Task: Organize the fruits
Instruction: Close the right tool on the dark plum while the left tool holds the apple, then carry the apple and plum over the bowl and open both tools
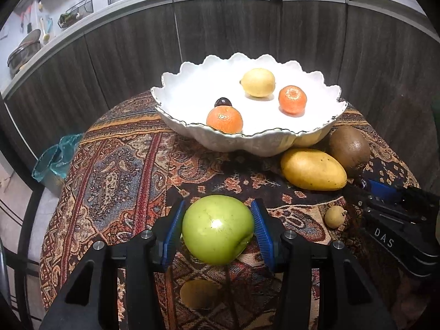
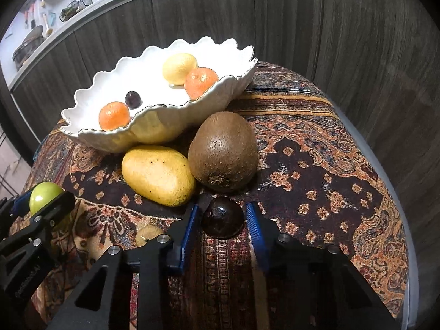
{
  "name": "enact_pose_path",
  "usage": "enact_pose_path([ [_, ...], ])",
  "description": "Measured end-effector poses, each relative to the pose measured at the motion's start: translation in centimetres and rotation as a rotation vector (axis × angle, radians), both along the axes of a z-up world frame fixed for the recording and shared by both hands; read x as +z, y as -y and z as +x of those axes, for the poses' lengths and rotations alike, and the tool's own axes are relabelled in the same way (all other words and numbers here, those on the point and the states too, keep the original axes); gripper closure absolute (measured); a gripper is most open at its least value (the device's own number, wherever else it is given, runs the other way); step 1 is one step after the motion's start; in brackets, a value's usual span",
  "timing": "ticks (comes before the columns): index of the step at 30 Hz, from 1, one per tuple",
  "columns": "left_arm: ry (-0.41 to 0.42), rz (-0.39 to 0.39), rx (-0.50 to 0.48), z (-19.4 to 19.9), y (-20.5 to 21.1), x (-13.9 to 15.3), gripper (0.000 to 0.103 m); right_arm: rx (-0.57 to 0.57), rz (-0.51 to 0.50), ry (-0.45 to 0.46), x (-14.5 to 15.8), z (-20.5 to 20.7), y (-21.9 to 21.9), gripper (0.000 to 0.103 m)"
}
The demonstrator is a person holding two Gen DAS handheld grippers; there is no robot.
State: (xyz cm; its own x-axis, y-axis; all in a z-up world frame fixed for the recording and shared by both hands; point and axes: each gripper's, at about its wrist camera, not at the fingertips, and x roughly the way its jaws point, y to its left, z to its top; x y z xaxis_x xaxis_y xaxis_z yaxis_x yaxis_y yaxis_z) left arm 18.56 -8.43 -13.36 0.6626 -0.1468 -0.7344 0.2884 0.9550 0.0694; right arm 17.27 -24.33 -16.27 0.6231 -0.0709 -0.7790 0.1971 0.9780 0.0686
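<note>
Fruit sits in the white bowl (image 1: 247,143): a lemon (image 1: 258,82), two oranges and a dark plum. The left gripper (image 1: 217,228) squeezes a green apple (image 1: 217,229) over the cloth. The right gripper (image 2: 222,221) has its fingers apart around a dark fruit (image 2: 222,221), near the mango (image 2: 158,174) and kiwi (image 2: 222,151).

Right view: small tan fruit (image 2: 148,235) half hidden behind near finger. Green apple (image 2: 45,196) partly hidden by left gripper (image 2: 27,206).

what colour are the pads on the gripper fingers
Blue, ribbed pads on black fingers; clearest in the right wrist view, flanking a dark plum.
</note>
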Motion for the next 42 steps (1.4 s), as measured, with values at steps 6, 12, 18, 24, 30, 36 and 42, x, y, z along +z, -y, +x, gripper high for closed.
enact_pose_path([
  [6, 0.014, -0.001, -0.001, -0.3, 0.0, 0.6, 0.054, 0.006, 0.002, 0.002, 0.2, -0.1, -0.1, 0.072],
  [12, 0.032, -0.006, 0.002, -0.7, -0.1, 1.4, 0.054, 0.018, -0.006, 0.026, 1.5, -1.1, -0.5, 0.072],
  [18, 0.055, -0.014, 0.007, -0.8, -0.2, 2.5, 0.054, 0.03, -0.023, 0.069, 3.5, -1.8, -0.9, 0.072],
  [24, 0.089, -0.025, 0.014, -0.6, -0.3, 3.8, 0.054, 0.044, -0.031, 0.104, 5.0, -1.7, -1.1, 0.072],
  [30, 0.118, -0.037, 0.015, 0.3, -0.3, 5.1, 0.054, 0.055, -0.042, 0.144, 6.7, -1.3, -1.2, 0.072],
  [36, 0.154, -0.041, 0.01, 1.7, 0.0, 6.5, 0.054, 0.069, -0.054, 0.183, 8.3, -0.3, -1.4, 0.072],
  [42, 0.174, -0.037, -0.014, 3.3, 0.2, 7.4, 0.054, 0.073, -0.055, 0.202, 9.2, 1.3, -1.1, 0.072],
])
